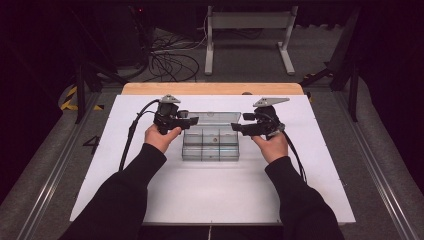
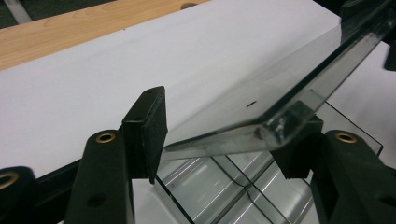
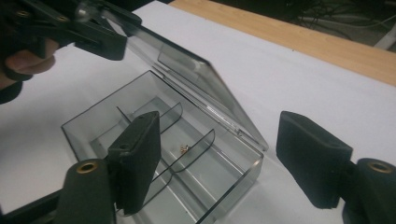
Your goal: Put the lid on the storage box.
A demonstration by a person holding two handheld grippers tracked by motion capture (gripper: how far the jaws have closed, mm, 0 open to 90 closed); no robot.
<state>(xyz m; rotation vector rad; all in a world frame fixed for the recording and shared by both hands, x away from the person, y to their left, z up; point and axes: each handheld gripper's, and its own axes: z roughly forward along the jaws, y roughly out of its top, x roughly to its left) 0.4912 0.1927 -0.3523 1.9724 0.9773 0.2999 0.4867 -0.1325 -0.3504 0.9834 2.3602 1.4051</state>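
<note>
A clear plastic box (image 1: 210,146) with several compartments lies in the middle of the white board. Its hinged lid (image 1: 212,118) stands raised and tilted over the far side. My left gripper (image 1: 192,121) is shut on the lid's left end. In the left gripper view the lid's edge (image 2: 280,79) spans from pad to pad of that gripper (image 2: 224,135). My right gripper (image 3: 224,144) is open at the box's right end, its pads wide apart and touching nothing. A tiny gold piece (image 3: 183,148) lies in one compartment of the box (image 3: 93,133), below the lid (image 3: 196,88).
The white board (image 1: 210,195) covers the table, with a wooden strip (image 1: 210,88) along its far edge. Beyond the table, cables (image 1: 170,62) lie on the floor beside a metal stand (image 1: 247,37). Metal rails run along both sides of the table.
</note>
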